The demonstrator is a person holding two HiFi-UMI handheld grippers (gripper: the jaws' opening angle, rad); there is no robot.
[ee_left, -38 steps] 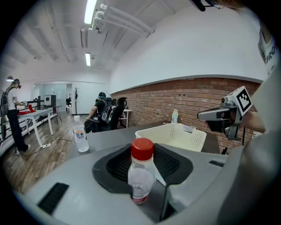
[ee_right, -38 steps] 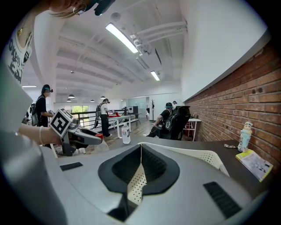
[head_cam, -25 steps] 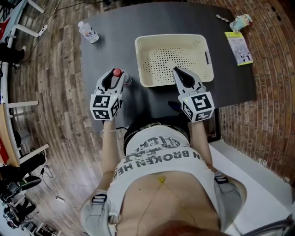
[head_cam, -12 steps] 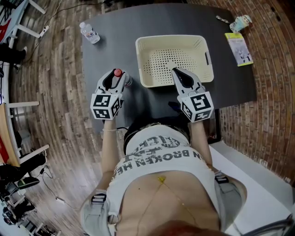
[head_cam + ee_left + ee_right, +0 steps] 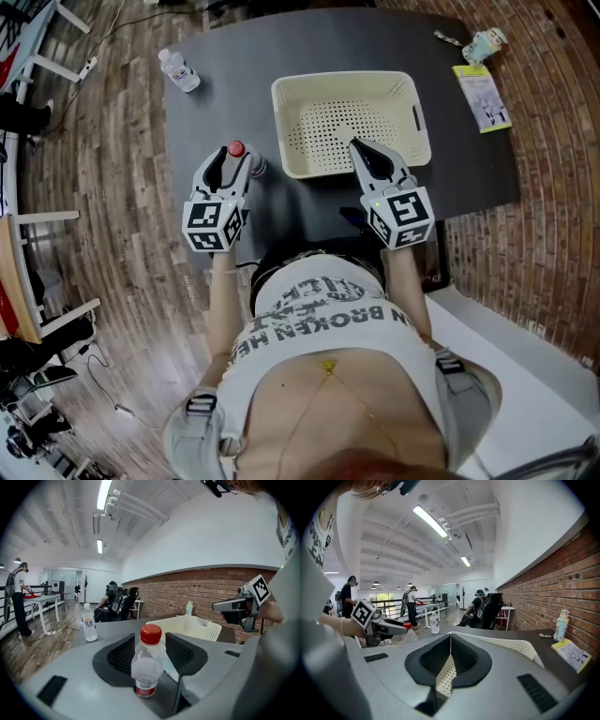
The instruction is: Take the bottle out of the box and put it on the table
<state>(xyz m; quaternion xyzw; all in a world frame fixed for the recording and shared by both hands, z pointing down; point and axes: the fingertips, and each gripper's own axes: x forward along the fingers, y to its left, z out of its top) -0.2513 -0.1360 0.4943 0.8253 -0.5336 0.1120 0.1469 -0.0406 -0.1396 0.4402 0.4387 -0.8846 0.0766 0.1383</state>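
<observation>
The small clear plastic bottle with a red cap (image 5: 146, 670) stands upright on the dark grey counter (image 5: 225, 80), just left of the cream perforated plastic basket (image 5: 279, 117) and outside it. By my reading the placing is done and the step in hand is the release.

My left tongs (image 5: 148, 641) have just been opening. The bottle is between the pads, which stand wide with a gap on either side of the cap. The right tongs (image 5: 450, 637) are pinched narrow on the basket's near wall, which steadies it.

To finish cleanly I would keep the left tongs fully spread and draw them straight back along their own line, towards me. I would not swing sideways or lift until both pads are past the bottle's shoulders. I judge the bottle light and easy to tip, so a brushing pad is the main risk.

I would keep the right tongs on the basket until the left is clear. A second clear bottle (image 5: 178, 68) at the far left corner is well out of the way.
</observation>
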